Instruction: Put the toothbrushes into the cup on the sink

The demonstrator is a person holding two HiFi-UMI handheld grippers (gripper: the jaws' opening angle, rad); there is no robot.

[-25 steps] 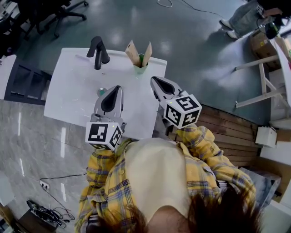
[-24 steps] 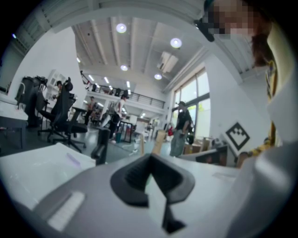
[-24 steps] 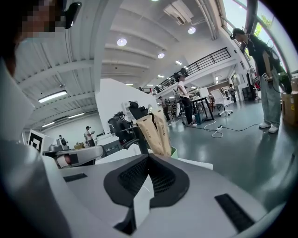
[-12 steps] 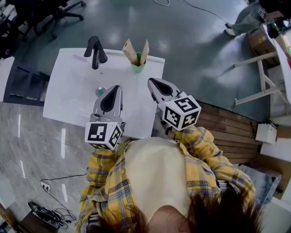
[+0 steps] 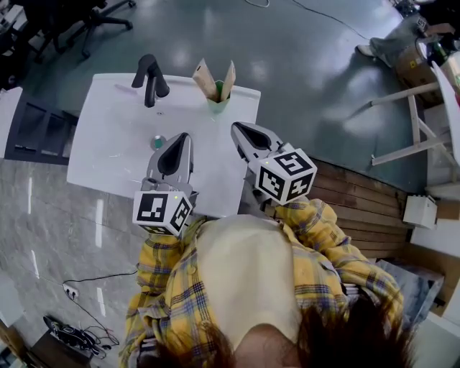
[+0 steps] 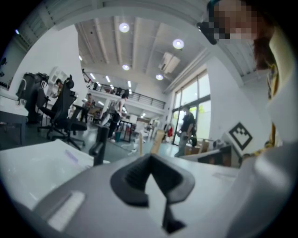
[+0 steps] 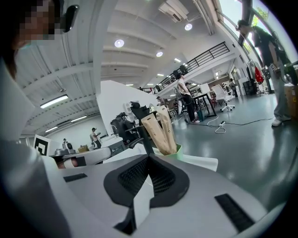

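A green cup stands at the far edge of the white sink, right of the black faucet. Two toothbrushes in tan paper wrappers lean apart out of it. In the right gripper view the wrapped toothbrushes and the cup show just beyond the jaws. My left gripper is shut and empty, hovering over the sink near the drain. My right gripper is shut and empty over the sink's right part, a short way short of the cup.
The faucet rises ahead of the left gripper. A wooden platform lies right of the sink. Office chairs stand at the far left, and a person stands at the far right by a white frame.
The view has shifted slightly, so the sink and cup sit a little higher and further left. The right gripper has drifted a little left; the left gripper stays put. Both stay shut.
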